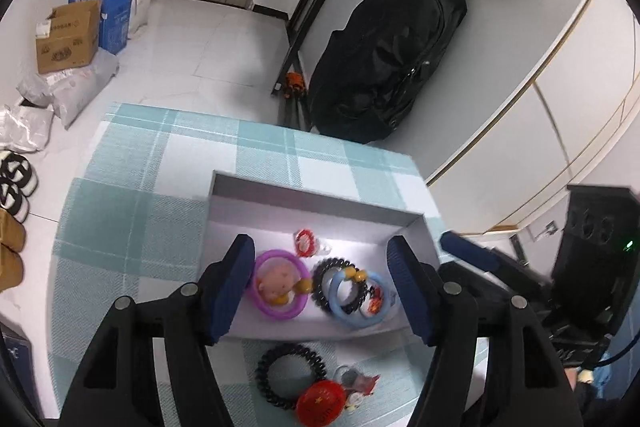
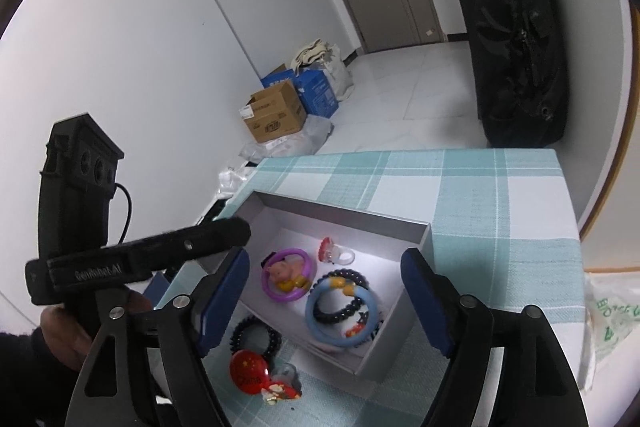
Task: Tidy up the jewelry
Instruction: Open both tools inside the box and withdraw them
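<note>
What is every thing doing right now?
Grey box: open, on the cloth.
Purple ring: in the box.
Blue ring: in the box.
Black coil tie: outside the box.
Red badge: outside the box.
Left tool: open, empty.
Right tool: open, empty.

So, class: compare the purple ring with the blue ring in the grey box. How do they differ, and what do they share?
The purple ring has a pink pig figure inside it; the blue ring has small yellow beads on its rim. The purple ring lies apart toward the box's left side; the blue ring overlaps a black coil hair tie. Both are smooth plastic hoops lying flat in the box, gripped by neither tool.
</note>
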`<state>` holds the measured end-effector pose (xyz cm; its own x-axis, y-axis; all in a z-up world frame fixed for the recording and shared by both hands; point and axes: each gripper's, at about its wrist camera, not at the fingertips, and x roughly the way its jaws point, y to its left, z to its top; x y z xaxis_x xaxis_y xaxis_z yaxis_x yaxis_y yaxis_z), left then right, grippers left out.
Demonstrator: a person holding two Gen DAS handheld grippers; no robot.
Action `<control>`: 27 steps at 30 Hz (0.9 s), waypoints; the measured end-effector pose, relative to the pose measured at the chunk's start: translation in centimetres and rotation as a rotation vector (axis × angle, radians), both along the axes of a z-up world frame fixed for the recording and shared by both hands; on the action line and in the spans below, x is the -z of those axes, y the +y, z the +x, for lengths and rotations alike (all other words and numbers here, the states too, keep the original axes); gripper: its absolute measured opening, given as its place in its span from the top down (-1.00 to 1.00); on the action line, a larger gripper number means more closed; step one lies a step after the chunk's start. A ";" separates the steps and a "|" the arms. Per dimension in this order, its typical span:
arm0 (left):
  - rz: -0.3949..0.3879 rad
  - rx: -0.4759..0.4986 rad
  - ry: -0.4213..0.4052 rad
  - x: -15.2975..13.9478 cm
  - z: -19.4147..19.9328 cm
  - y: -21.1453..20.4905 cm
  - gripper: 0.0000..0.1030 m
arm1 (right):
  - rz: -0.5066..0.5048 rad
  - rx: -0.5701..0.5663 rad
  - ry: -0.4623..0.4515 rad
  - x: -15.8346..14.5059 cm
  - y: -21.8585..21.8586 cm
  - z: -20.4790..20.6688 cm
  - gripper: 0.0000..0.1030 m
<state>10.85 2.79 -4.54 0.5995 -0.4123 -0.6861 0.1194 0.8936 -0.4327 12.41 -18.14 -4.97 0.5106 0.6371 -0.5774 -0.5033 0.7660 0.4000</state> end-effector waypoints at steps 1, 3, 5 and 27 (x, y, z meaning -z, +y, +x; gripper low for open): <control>0.013 -0.004 0.000 0.0 -0.2 -0.1 -0.25 | 0.001 0.005 -0.005 -0.1 -0.1 -0.2 -0.54; 0.039 -0.016 0.000 0.1 -0.6 -0.2 -0.25 | 0.005 0.011 -0.013 -0.3 -0.3 -0.4 -0.57; 0.067 -0.029 -0.010 -0.1 -1.1 -0.3 -0.25 | 0.005 0.021 -0.027 -0.6 -0.5 -0.9 -0.61; 0.188 -0.009 -0.014 0.6 -7.0 -0.5 -0.26 | -0.036 0.069 -0.061 -0.5 -0.8 -5.1 -0.93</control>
<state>3.88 2.25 -5.14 0.6128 -0.2723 -0.7419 0.1162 0.9596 -0.2562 7.30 -18.99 -4.49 0.5875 0.5786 -0.5657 -0.4715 0.8129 0.3418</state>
